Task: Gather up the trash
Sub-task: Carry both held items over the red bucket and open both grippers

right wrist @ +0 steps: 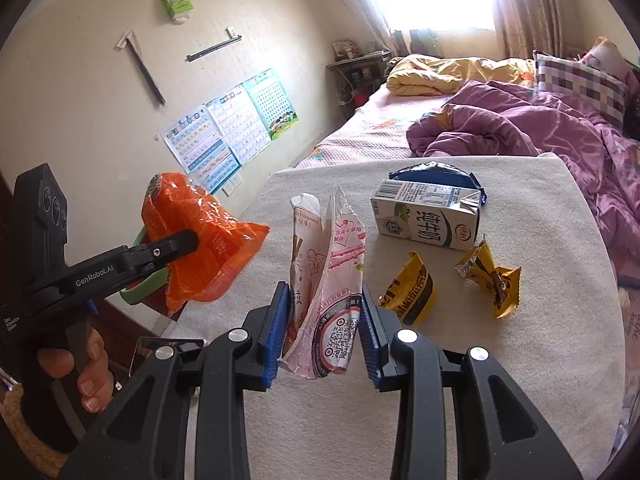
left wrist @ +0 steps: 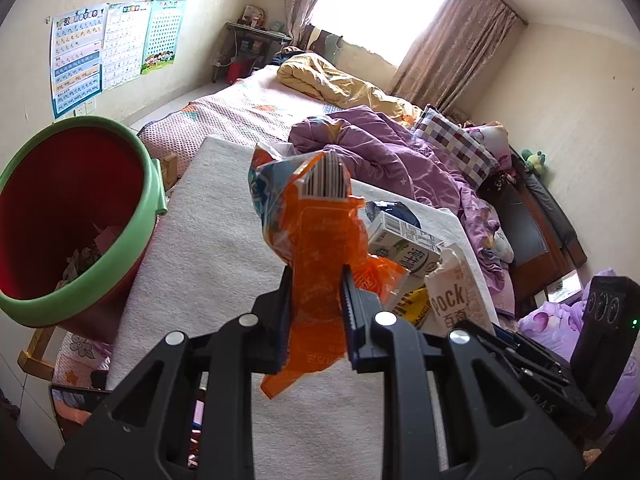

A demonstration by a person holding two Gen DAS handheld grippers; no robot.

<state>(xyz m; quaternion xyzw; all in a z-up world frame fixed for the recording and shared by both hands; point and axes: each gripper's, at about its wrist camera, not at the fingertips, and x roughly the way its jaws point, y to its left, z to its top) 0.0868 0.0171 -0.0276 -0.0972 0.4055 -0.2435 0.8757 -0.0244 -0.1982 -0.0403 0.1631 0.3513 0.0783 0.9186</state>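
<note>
My left gripper (left wrist: pixel 316 280) is shut on an orange snack bag (left wrist: pixel 312 240) and holds it above the white table (left wrist: pixel 208 248); it also shows at the left of the right wrist view (right wrist: pixel 192 240). My right gripper (right wrist: pixel 324 300) is shut on a pink Pocky box (right wrist: pixel 332 292), torn open, which also shows in the left wrist view (left wrist: pixel 456 296). On the table lie a milk carton (right wrist: pixel 424 216), a blue wrapper (right wrist: pixel 436 172) behind it and two yellow wrappers (right wrist: pixel 412 292) (right wrist: pixel 492 276). A red bin with a green rim (left wrist: pixel 72 216) stands left of the table with some trash inside.
A bed with a purple duvet (left wrist: pixel 380 152), a yellow quilt (left wrist: pixel 332 80) and a checked pillow (left wrist: pixel 456 140) lies behind the table. Posters (left wrist: pixel 116 48) hang on the left wall. A dark shelf (left wrist: pixel 252 48) stands by the window.
</note>
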